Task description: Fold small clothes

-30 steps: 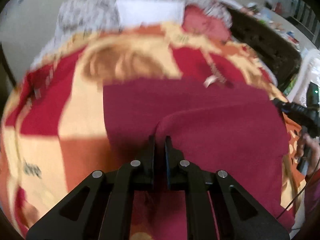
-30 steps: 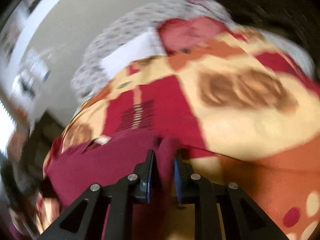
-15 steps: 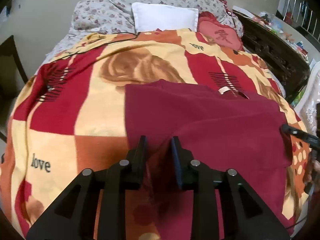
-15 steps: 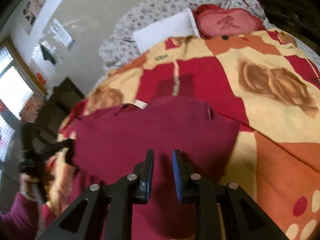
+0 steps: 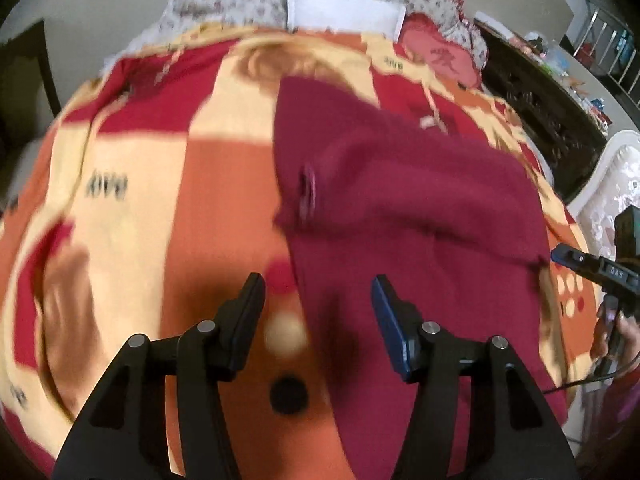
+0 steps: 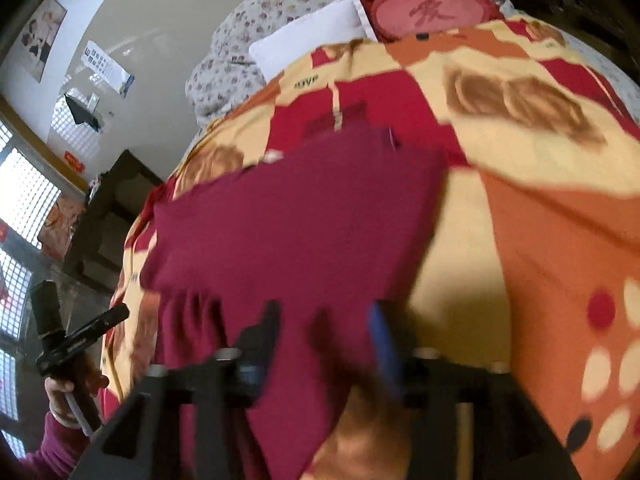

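Both our left gripper (image 5: 318,304) and right gripper (image 6: 326,328) are opening, clamping nothing. We see one maroon garment (image 5: 420,216) lying beneath them on the bed (image 5: 132,240).

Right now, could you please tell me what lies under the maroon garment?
The maroon garment lies spread on a patterned blanket of red, orange and cream blocks. The blanket shows all round it; the part beneath is covered, so nothing else can be seen there.

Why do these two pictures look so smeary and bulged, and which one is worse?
Both are fisheye views, so the blanket bulges like a dome. Left wrist view: smeared pattern, fairly crisp left gripper. Right wrist view: worse, the right gripper itself blurs over the maroon garment.
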The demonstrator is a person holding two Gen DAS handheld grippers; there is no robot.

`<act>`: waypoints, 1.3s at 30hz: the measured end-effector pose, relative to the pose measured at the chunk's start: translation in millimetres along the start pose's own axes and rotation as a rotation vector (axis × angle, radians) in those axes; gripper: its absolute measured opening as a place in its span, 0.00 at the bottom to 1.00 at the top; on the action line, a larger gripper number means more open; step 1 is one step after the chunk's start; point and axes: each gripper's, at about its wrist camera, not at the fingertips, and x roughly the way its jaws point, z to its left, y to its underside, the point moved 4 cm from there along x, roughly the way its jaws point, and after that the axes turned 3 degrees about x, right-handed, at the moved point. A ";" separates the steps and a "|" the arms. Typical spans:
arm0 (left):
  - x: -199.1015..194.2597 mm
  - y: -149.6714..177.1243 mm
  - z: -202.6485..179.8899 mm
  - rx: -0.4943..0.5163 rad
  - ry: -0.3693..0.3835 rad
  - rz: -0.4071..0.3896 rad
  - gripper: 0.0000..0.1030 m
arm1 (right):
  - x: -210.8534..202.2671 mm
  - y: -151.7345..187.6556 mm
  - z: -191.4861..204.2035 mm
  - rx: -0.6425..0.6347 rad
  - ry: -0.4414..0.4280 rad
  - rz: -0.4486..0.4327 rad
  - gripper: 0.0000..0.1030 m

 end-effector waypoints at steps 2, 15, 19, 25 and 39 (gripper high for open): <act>-1.3 14.1 -2.8 -0.014 0.007 0.015 0.53 | 3.6 10.9 -3.0 0.009 0.015 0.003 0.48; -15.9 73.4 -10.4 -0.054 0.038 0.088 0.53 | 12.7 -1.1 -27.8 0.026 0.065 -0.113 0.11; -20.7 82.8 -7.0 -0.078 0.056 0.106 0.53 | 10.9 -5.1 -31.6 0.003 0.117 -0.102 0.11; -34.7 88.8 -8.8 -0.079 0.083 0.087 0.54 | -7.5 -16.4 -30.1 -0.045 0.206 -0.169 0.10; -25.7 119.4 -24.2 -0.082 0.108 0.151 0.53 | -33.9 36.4 -22.0 0.017 0.030 -0.020 0.16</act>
